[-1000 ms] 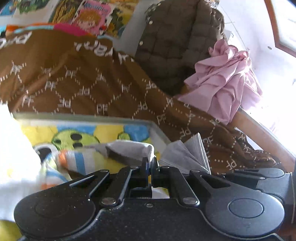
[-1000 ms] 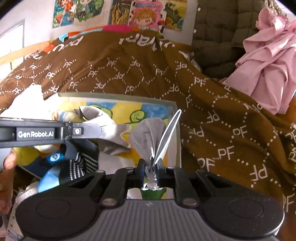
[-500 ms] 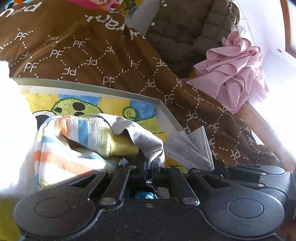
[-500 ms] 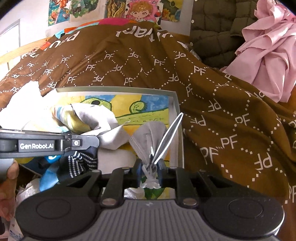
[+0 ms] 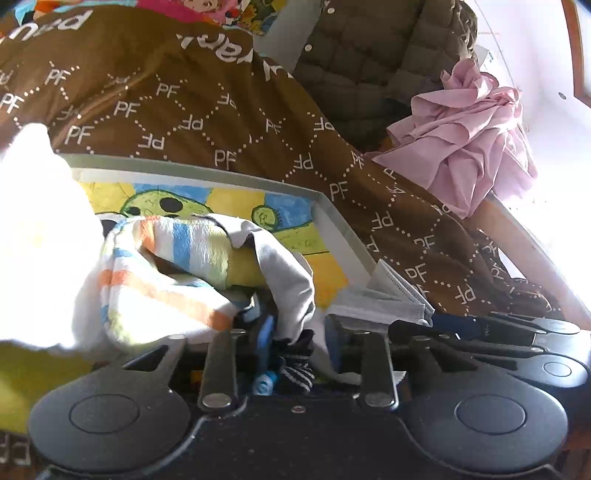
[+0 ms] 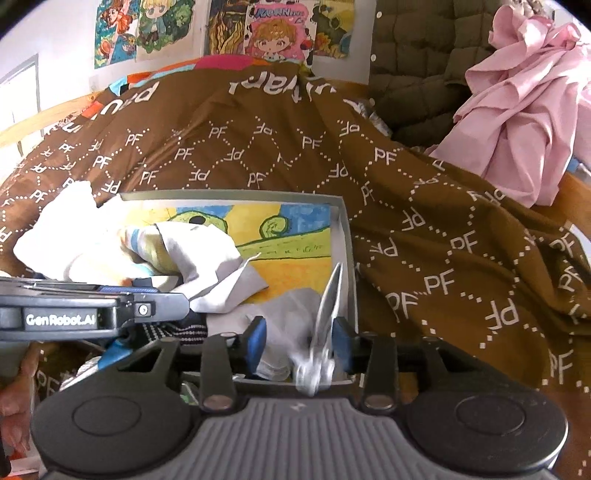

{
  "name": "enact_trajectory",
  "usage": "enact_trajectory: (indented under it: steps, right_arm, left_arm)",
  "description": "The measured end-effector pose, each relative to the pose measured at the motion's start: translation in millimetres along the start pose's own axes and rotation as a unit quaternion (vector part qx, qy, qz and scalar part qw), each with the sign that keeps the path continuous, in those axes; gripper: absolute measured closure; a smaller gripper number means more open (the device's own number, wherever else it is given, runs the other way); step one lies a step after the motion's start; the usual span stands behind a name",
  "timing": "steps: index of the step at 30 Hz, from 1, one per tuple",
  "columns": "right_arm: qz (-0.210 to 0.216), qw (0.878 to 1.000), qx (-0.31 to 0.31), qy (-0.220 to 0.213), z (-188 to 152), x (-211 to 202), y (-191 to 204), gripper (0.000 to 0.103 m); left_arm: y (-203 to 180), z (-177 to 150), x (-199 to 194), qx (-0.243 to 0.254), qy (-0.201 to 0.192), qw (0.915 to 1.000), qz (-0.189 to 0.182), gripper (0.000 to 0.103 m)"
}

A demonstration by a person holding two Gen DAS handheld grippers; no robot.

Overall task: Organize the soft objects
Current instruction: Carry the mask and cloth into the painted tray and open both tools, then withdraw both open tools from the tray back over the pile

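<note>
Box (image 6: 345,236), shallow, grey-rimmed, floor printed with a yellow, green and blue cartoon; it sits on a brown blanket (image 6: 424,229) patterned with white "PF" letters and dotted diamonds. Contents: striped towel (image 5: 162,273) in white, orange, blue and yellow, at the left half; grey cloth (image 5: 288,273) draped over the towel's right end and hanging down toward the near edge; white cloth (image 6: 59,236), overexposed, spilling over the left rim; dark striped sock (image 5: 295,365) at the near edge, under the grey cloth; grey mask (image 5: 384,299), pleated, at the box's near right corner against the right wall. Left gripper (image 5: 301,343): jaws have just been opening, blue pads apart, the grey cloth's lower edge hanging loose between them, not pinched. Right gripper (image 6: 299,343): jaws likewise just been opening, pads parted; the mask (image 6: 325,317) stands on edge in the gap, blurred at its lower end, near the right pad, with contact unclear and no clamping seen. Left gripper's side (image 6: 92,314) shows in the right view, lettered "GenRobot.AI", level over the near left of the box. Background: pink garment (image 6: 524,110) bunched at right, dark quilted jacket (image 5: 373,62) behind it, cartoon posters (image 6: 221,29) on the wall.
</note>
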State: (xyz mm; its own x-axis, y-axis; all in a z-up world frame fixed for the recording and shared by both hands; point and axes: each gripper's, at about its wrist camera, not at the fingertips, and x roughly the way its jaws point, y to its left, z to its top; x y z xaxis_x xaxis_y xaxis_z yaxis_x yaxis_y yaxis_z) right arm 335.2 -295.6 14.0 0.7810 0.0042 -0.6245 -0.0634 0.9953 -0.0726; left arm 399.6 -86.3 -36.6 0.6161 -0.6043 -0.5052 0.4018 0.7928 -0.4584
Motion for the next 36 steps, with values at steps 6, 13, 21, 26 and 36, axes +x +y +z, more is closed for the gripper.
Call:
enact_trajectory:
  steps: [6,13,21,26,36]
  right_arm:
    - [-0.003,1.0,0.001,-0.02,-1,-21,2,0.043]
    - [-0.006,0.998,0.013,-0.068,-1,-54,2,0.017]
    - [0.007,0.991,0.032,-0.127,-2,-99,9,0.0]
    - [0.015,0.989,0.035,-0.142,-11,-124,20,0.0]
    - [0.037,0.987,0.04,-0.152,-50,-169,45,0.0]
  left_arm:
    - [-10,-4,-20,0.011,-0.011,0.9998,0.01,0.048]
    - [-16,-6,-55,0.007,-0.062,0.997,0.046,0.018]
    - [-19,-4,-106,0.011,-0.115,0.9893,0.089,0.003]
    - [-25,-11,-138,0.024,-0.128,0.9854,0.109,0.001]
    - [-41,-50,-203,0.029,-0.15,0.9753,0.16,0.001]
